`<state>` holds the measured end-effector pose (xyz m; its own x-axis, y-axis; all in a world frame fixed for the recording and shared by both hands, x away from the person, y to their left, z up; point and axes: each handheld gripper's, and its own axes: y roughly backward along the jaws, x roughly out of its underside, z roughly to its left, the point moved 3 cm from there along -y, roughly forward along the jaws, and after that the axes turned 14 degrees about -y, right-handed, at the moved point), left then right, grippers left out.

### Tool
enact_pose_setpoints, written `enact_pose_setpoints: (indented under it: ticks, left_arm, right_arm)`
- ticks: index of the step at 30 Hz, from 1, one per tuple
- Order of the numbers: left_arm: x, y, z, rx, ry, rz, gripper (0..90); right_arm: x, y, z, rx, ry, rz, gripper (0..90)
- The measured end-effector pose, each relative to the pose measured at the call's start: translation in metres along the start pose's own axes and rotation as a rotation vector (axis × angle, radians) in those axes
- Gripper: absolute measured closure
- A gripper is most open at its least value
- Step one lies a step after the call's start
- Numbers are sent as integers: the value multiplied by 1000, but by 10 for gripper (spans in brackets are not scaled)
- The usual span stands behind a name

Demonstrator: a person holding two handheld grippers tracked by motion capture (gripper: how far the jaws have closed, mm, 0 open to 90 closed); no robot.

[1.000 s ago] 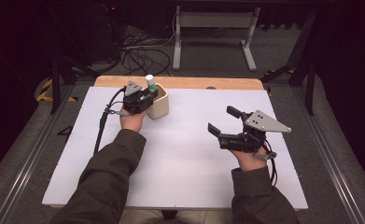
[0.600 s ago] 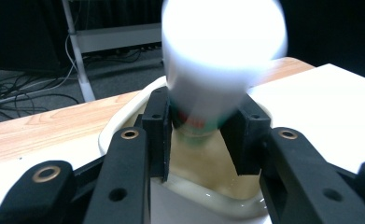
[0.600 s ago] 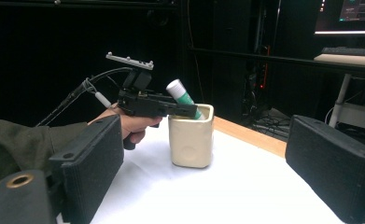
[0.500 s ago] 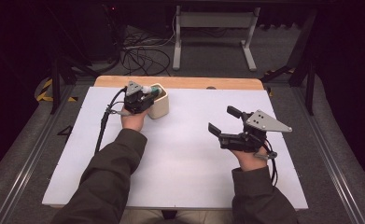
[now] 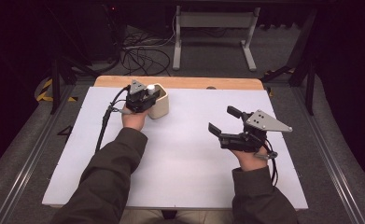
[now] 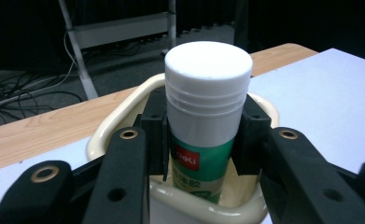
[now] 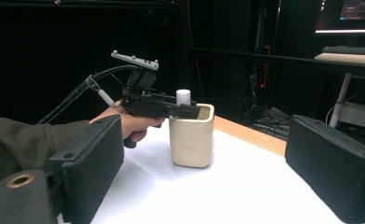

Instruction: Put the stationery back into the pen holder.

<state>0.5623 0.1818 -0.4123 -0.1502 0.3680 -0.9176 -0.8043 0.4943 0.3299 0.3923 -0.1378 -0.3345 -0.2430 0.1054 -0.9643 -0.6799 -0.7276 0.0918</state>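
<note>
Glue stick (image 6: 207, 116), upright, half inside cream cup (image 5: 160, 103) near table's far left edge, clamped by left gripper (image 6: 203, 135); right gripper (image 5: 222, 122) released, idle; risk: stick catching rim, tipping cup.

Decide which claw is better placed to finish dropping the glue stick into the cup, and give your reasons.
Left. The left claw is shut on the glue stick, partly inside the cream cup. The right claw is open and off to the side.

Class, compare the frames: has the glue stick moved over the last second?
Yes. The glue stick, held by the left tool, has sunk lower into the cream cup; less of it now sticks out above the rim.
</note>
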Motion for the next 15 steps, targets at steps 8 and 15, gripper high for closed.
enact_pose_setpoints:
  ticks: [8, 15]
  left_arm:
    - [-3, 1, 1, 4, 17, -19, 666]
    - [-2, 0, 2, 2, 18, -14, 681]
  right_arm:
    - [0, 0, 0, 2, 0, 2, 123]
    - [0, 0, 0, 2, -1, 2, 123]
